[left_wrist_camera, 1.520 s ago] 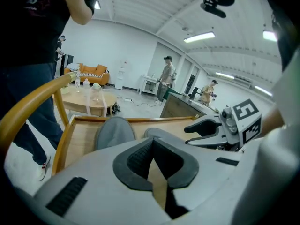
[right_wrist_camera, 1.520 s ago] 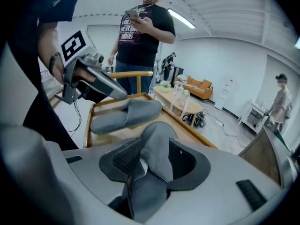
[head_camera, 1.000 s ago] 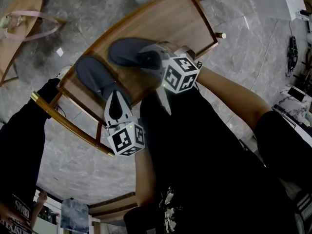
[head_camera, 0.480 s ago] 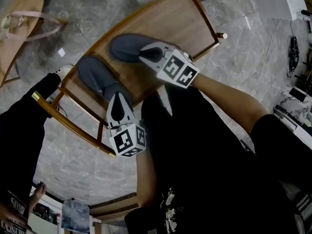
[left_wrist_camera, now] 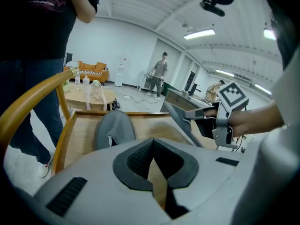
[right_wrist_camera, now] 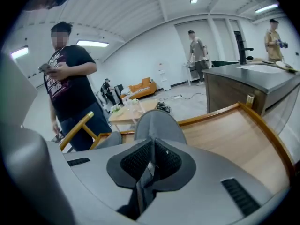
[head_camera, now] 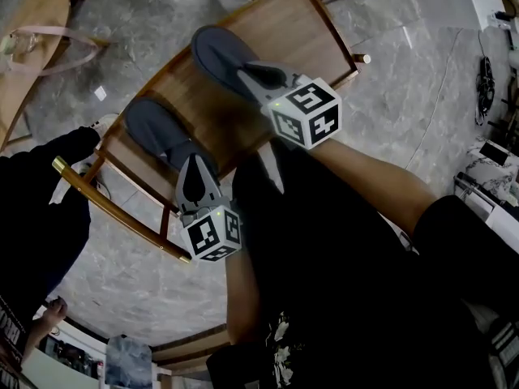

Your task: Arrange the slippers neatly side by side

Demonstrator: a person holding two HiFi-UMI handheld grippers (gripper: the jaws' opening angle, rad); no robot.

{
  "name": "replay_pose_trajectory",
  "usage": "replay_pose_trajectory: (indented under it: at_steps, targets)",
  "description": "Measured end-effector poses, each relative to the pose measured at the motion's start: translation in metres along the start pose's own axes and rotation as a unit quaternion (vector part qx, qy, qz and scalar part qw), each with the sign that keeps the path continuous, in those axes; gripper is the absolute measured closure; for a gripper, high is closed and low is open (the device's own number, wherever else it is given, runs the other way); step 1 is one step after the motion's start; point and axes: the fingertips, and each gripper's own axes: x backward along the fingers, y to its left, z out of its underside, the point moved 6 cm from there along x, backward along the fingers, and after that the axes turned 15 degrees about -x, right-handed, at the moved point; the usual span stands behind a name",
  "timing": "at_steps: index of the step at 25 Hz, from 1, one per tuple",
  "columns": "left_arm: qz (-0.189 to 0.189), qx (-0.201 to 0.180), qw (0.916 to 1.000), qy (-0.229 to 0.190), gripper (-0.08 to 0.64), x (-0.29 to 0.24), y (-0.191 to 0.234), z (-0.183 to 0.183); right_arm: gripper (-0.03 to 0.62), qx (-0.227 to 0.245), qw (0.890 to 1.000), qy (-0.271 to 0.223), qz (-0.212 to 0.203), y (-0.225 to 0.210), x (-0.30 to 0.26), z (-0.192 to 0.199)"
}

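Note:
Two grey slippers are over a wooden chair seat (head_camera: pixel 302 31). The left slipper (head_camera: pixel 154 128) lies flat near the seat's left side. My left gripper (head_camera: pixel 191 162) rests at its heel, jaws shut; I see only wood through the slit between the pads (left_wrist_camera: pixel 140 161). The slipper's opening (left_wrist_camera: pixel 114 128) shows just ahead of them. My right gripper (head_camera: pixel 250 78) has just been closing and is shut on the heel rim of the right slipper (head_camera: pixel 217 53), which hangs tilted above the seat. Grey fabric sits between its pads (right_wrist_camera: pixel 161 165), and the slipper (right_wrist_camera: pixel 157 123) stretches away from them.
The chair's curved wooden back rail (head_camera: pixel 105 205) runs along the near left. A person in dark trousers (head_camera: pixel 40 193) stands left of the chair. A round wooden table (head_camera: pixel 32 23) is at the far left on the marble floor. My own legs fill the lower right.
My right gripper has rolled and moved up and away across the seat, lifting the right slipper off the wood. The left gripper and left slipper have stayed put.

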Motion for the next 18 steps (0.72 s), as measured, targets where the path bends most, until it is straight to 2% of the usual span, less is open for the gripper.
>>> replay_pose_trajectory:
  at_steps: [6,12,18]
  targets:
    - [-0.007,0.005,0.9999,-0.006,0.558,0.002,0.002,-0.004,0.572,-0.083,0.995,-0.042,0.027,0.012,0.005,-0.002]
    - [-0.017,0.01,0.9998,-0.006,0.558,0.009,0.012,0.001,0.572,-0.169,0.984,-0.061,0.021,0.024,-0.007,0.003]
    - [-0.031,0.019,0.9993,-0.004,0.558,0.017,0.026,0.009,0.572,-0.206,0.977,-0.057,0.025,0.039,-0.02,0.017]
